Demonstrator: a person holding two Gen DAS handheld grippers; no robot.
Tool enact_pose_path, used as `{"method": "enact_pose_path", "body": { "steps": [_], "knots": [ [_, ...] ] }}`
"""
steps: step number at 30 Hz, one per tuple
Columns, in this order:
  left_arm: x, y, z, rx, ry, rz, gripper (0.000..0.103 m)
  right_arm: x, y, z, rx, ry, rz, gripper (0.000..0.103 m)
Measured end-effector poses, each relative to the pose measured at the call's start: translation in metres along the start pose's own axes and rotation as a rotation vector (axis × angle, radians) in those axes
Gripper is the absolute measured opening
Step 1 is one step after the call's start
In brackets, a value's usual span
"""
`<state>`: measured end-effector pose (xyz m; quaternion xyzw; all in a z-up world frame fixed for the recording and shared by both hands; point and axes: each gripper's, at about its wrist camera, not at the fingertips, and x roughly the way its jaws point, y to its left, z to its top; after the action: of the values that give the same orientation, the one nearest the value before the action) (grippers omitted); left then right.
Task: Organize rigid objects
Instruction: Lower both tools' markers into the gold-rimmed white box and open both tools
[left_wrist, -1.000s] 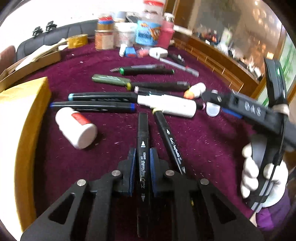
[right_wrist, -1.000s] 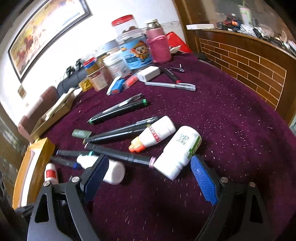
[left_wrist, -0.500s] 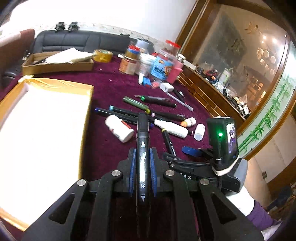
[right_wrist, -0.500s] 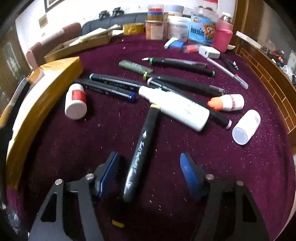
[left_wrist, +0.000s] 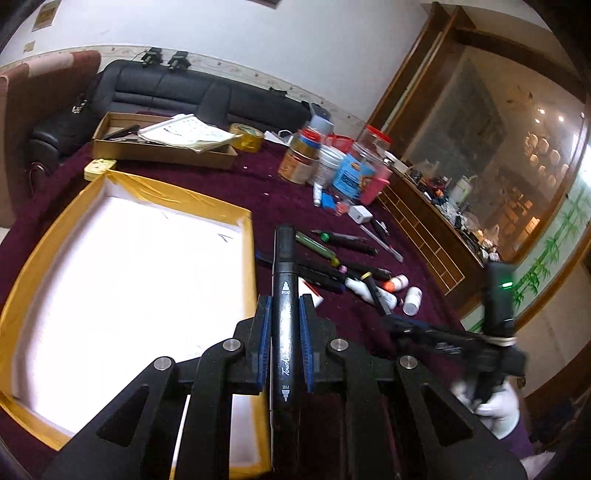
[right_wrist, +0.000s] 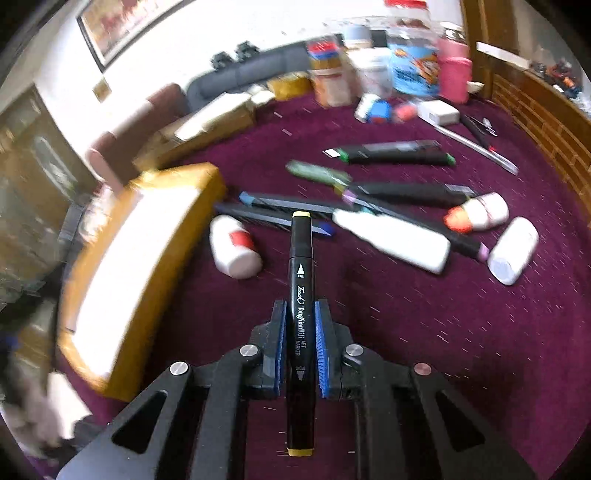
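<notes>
Right tongs (right_wrist: 300, 347) were closing, now clamping the yellow-capped marker (right_wrist: 301, 280); left tongs (left_wrist: 283, 339) clamped a black marker (left_wrist: 283, 295), tray (left_wrist: 255, 236) beside; both ready for binning.

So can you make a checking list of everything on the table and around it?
Surface: dark red cloth, speckled with lint.
Job's things: black marker in the left gripper; yellow-capped marker in the right gripper, whose jaws are closing on it; white tray with a yellow rim; more markers and small bottles lying loose.
Clutter: jars, tape roll, cardboard box.
Grippers: both grip markers.
Cables: nothing seen.
Surroundings: black sofa, wooden wall panels.
</notes>
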<state>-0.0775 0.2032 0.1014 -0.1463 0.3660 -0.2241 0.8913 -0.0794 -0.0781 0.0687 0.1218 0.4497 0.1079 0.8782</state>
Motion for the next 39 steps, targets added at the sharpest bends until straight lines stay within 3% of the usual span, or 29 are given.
{"method": "enact_pose_path", "body": {
  "steps": [5,11,18,25,30,33,39],
  "knots": [
    [0.015,0.02,0.024,-0.006,0.026,0.056,0.012,0.02,0.043,0.032,-0.012,0.046,0.142,0.013],
    [0.066,0.051,0.054,-0.066,0.11,0.119,0.012,0.084,0.08,0.064,0.066,0.141,0.216,0.013],
    [0.12,0.088,0.065,-0.179,0.183,0.14,0.012,0.149,0.117,0.084,0.071,0.202,0.163,0.013],
    [0.139,0.109,0.058,-0.25,0.22,0.167,0.012,0.177,0.122,0.088,0.045,0.222,0.1,0.013],
    [0.138,0.111,0.056,-0.251,0.196,0.183,0.013,0.177,0.128,0.089,0.003,0.206,0.065,0.013],
    [0.133,0.116,0.051,-0.27,0.169,0.201,0.023,0.175,0.128,0.089,-0.015,0.192,0.049,0.014],
    [0.096,0.133,0.033,-0.316,0.052,0.345,0.025,0.153,0.127,0.087,-0.029,0.129,0.086,0.028]
  ]
}}
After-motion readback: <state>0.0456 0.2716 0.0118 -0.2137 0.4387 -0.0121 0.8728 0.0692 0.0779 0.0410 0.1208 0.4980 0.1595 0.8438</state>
